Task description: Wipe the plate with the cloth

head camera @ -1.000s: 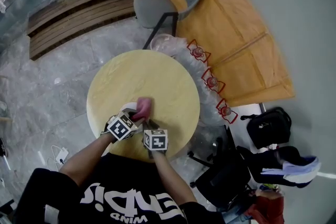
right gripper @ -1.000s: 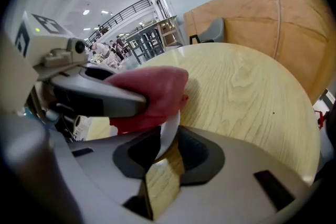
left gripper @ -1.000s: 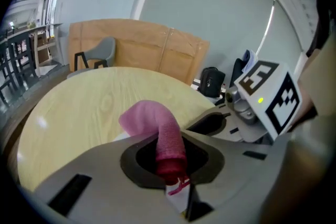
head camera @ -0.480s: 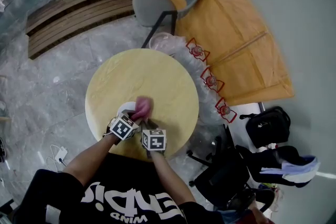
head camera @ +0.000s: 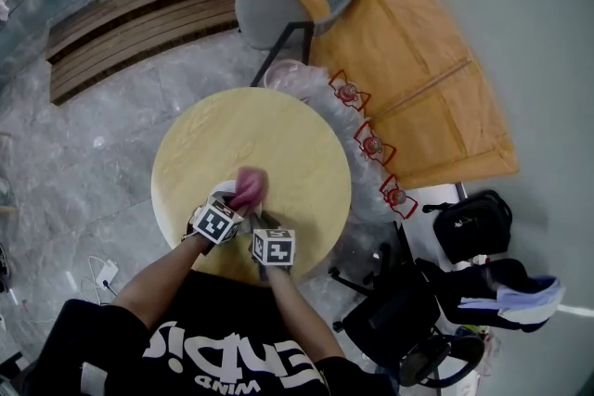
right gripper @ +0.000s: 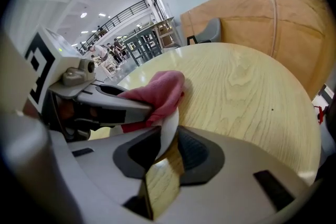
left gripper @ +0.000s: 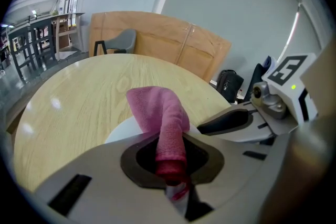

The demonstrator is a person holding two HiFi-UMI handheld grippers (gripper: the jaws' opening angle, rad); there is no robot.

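A pink cloth (head camera: 249, 185) (left gripper: 160, 118) lies bunched on a white plate (head camera: 221, 193) (left gripper: 122, 132) near the front edge of a round wooden table (head camera: 278, 130). My left gripper (head camera: 238, 202) (left gripper: 170, 165) is shut on the cloth's near end and holds it against the plate. My right gripper (head camera: 263, 221) (right gripper: 163, 149) grips the plate (right gripper: 169, 126) by its near rim, which stands on edge between the jaws. In the right gripper view the cloth (right gripper: 160, 93) drapes over the left gripper's fingers (right gripper: 113, 106). Most of the plate is hidden under the cloth and grippers.
A grey chair (head camera: 288, 9) stands beyond the table. Wrapped bottles with red labels (head camera: 371, 144) line the table's right side, next to a large orange-brown board (head camera: 418, 60). A black backpack (head camera: 473, 223) sits on the floor at right. Wooden slats (head camera: 139, 14) lie at the back left.
The left gripper has rolled slightly and the cloth has shifted a little to the left on the plate. The right gripper has kept still on the rim.
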